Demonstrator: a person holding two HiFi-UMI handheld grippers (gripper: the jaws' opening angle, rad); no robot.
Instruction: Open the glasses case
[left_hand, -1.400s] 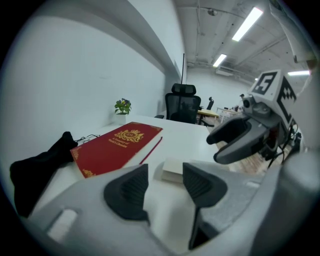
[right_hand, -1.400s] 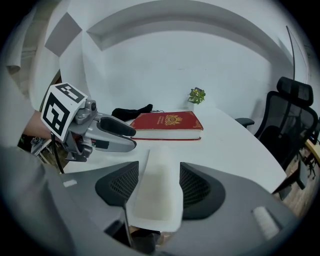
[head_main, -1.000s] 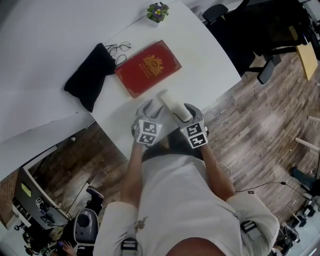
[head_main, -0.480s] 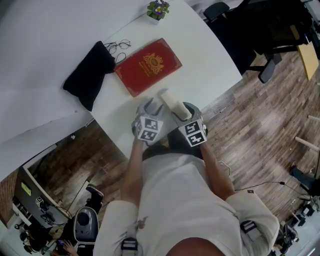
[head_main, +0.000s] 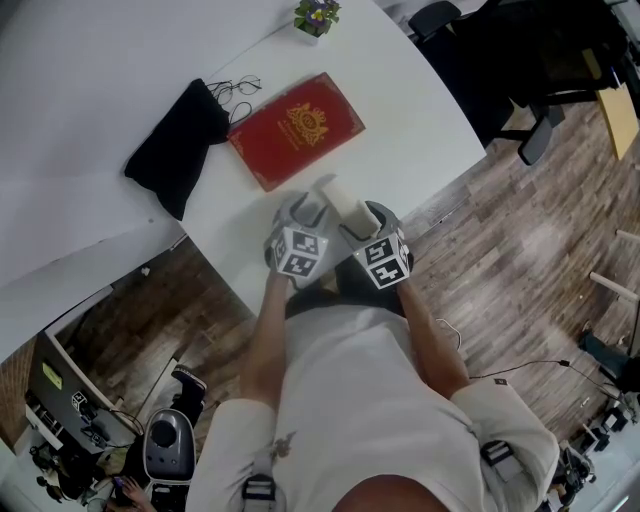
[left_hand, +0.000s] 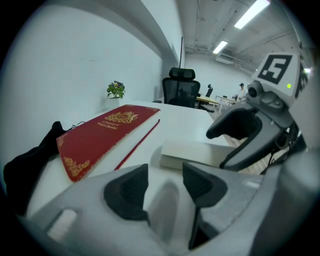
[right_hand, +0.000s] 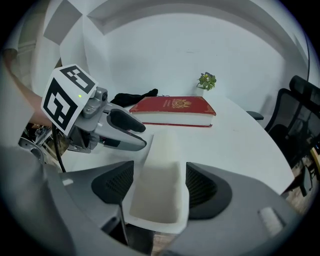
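The glasses case (head_main: 336, 200) lies at the table (head_main: 425, 130) edge, loose between the right gripper (right_hand: 160, 186) jaws that just opened wider; the left gripper (left_hand: 164, 188) alongside gapes empty, bare tabletop stretching right of the red book (head_main: 297, 130).

- White surface (head_main: 400, 120) with a curved edge.
- Red book (head_main: 297, 130) lies flat and closed on it.
- Black cloth (head_main: 178, 148) lies just left of the book.
- Glasses (head_main: 237, 92) lie by the book's far left corner, against the cloth.
- Potted plant (head_main: 316, 17) stands beyond the book.
- White case (head_main: 341, 202) lies nearer than the book, by the edge.
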